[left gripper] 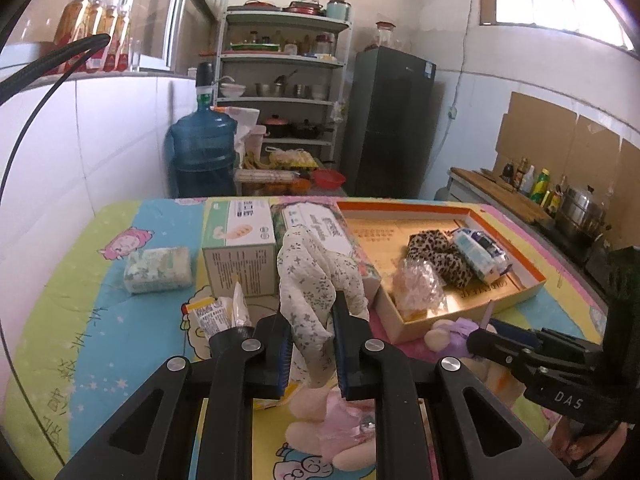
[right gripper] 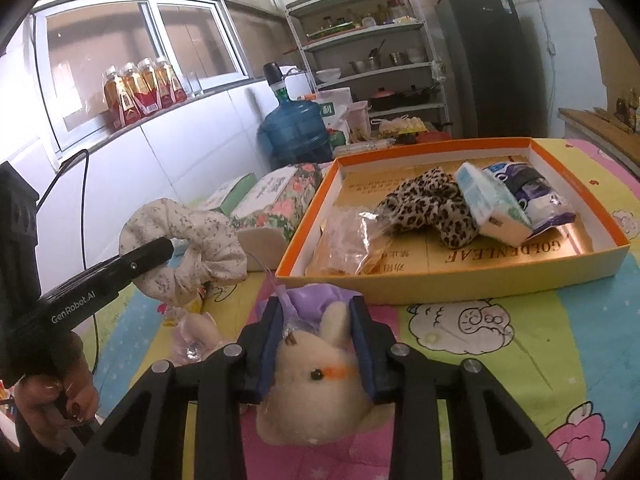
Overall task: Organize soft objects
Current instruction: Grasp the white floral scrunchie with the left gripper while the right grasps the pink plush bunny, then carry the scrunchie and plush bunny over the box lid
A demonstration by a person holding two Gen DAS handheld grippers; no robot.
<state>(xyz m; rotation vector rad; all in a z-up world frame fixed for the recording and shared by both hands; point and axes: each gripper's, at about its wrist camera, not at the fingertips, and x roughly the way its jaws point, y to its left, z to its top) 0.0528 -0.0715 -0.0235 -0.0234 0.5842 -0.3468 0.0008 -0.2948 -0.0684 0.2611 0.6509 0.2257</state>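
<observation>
fuzzy plush rabbit point(right gripper: 316, 392), glossy cardboard tray point(right gripper: 452, 276)

So on my feed: white scrunchie point(left gripper: 316, 276) with tiny grey flowers, cream plush bunny point(right gripper: 316, 384) with an orange cheek mark and purple wrap. The box point(right gripper: 452, 276) is yellow outside, orange rim, gold inside, holding a leopard-print scrunchie point(right gripper: 432, 208). The desk cover point(right gripper: 500, 340) is pastel stripes with cartoon sheep. Both tools are black with blue pads point(left gripper: 344, 344).

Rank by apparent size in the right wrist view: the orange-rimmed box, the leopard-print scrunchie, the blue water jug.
1. Orange-rimmed box, clearly largest.
2. and 3. Leopard-print scrunchie and blue water jug look alike; the jug stands farther away, so no ranking.
</observation>
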